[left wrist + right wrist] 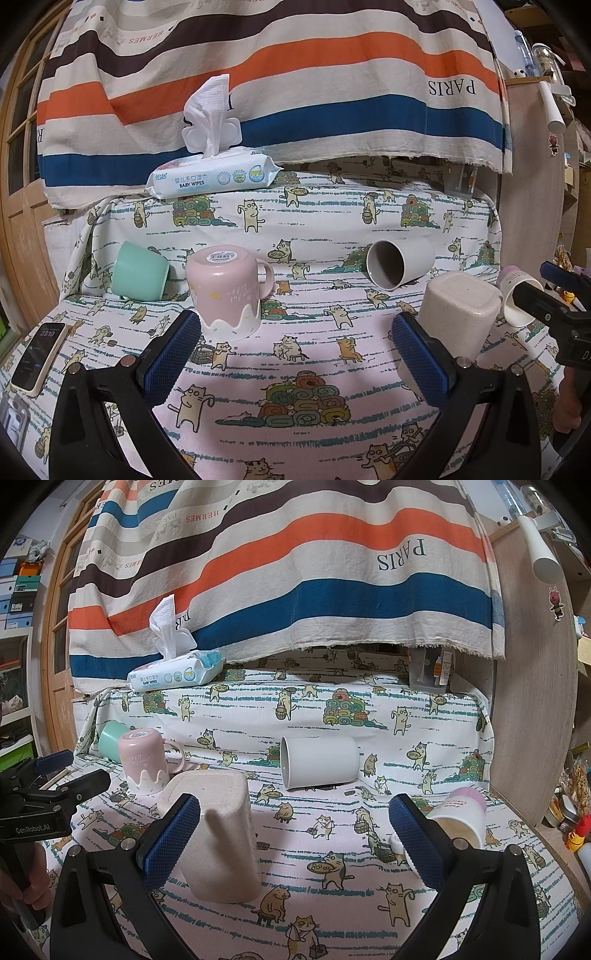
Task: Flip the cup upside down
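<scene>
White mug (318, 762) lies on side mid-table, long axis left-right, mouth left; sits ahead of right gripper (293, 834), slightly nearer than left gripper (293, 352); both gape wide, holding nothing.

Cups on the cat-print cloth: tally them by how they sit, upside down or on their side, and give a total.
Upside down: 2, the pink mug and the beige speckled cup.
On their side: 3, the mint green cup, the white mug and the white cup with a purple base.
Total: 5 cups.
</scene>
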A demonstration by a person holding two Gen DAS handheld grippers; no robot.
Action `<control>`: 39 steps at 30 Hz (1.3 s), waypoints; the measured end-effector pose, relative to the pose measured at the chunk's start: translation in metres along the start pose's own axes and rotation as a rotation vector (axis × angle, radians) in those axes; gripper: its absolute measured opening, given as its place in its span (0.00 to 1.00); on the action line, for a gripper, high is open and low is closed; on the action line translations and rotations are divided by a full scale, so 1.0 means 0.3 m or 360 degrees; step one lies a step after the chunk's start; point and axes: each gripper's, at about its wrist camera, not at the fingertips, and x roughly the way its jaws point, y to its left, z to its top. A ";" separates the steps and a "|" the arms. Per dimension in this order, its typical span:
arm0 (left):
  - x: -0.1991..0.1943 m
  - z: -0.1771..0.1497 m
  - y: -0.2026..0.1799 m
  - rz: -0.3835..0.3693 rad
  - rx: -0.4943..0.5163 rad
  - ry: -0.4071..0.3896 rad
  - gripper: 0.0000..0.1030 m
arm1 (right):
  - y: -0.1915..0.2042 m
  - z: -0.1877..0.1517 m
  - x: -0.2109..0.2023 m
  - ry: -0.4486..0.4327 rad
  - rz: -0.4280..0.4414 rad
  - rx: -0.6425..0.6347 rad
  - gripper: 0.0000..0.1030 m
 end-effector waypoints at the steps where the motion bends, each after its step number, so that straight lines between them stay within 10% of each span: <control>1: 0.000 0.000 0.000 0.0000 0.0000 0.0000 1.00 | 0.000 0.000 0.000 0.0000 0.0000 0.0000 1.00; 39: -0.002 0.001 0.004 -0.0001 0.0002 -0.0007 1.00 | 0.048 0.001 -0.006 0.0010 0.0101 -0.0075 1.00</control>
